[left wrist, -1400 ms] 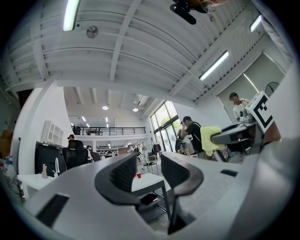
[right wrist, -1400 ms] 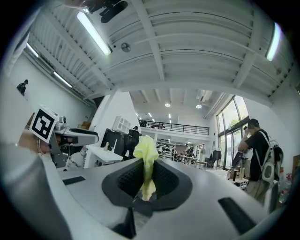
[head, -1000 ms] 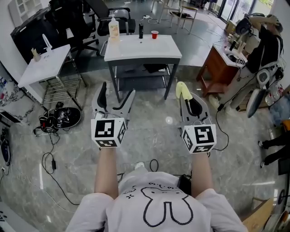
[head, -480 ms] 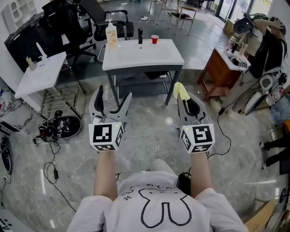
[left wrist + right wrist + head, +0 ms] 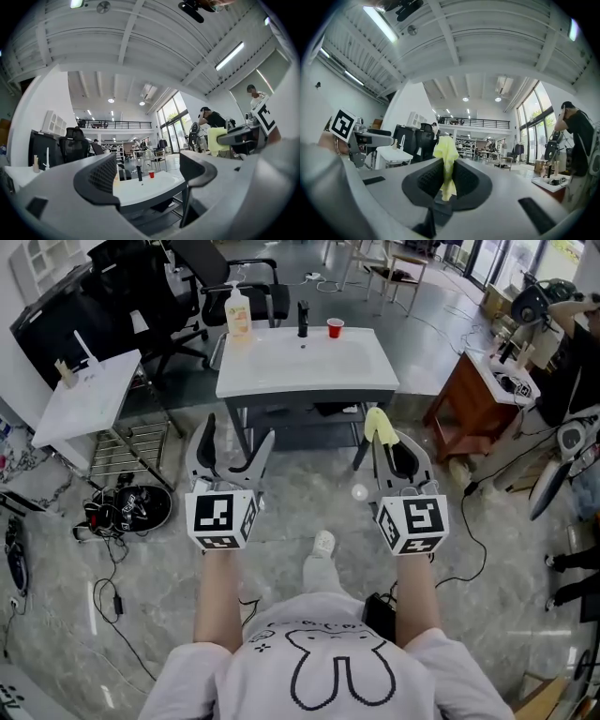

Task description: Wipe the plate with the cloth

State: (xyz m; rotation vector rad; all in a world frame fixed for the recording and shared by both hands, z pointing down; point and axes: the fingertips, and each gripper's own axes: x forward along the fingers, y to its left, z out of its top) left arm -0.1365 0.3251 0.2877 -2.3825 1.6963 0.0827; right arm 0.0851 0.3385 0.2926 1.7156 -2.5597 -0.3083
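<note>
In the head view my left gripper [image 5: 241,429] is held at chest height over the floor, jaws open and empty. My right gripper [image 5: 382,435] is level with it and shut on a yellow cloth [image 5: 377,424], which sticks out past the jaw tips. The right gripper view shows the cloth [image 5: 446,159] pinched between the shut jaws of the right gripper [image 5: 446,183]. Through the open left gripper [image 5: 149,176] I see a white table [image 5: 154,187] ahead. No plate shows in any view.
The white table [image 5: 305,357] carries a soap bottle [image 5: 238,307], a dark bottle [image 5: 303,317] and a red cup [image 5: 336,329]. A small white side table [image 5: 89,390] and black chairs [image 5: 141,287] stand at left, a wooden cabinet [image 5: 469,399] at right. Cables and gear [image 5: 127,507] lie on the floor.
The white table has shifted a little in the head view as the person steps on the floor. Both grippers hold the same pose, the cloth still held in the right one.
</note>
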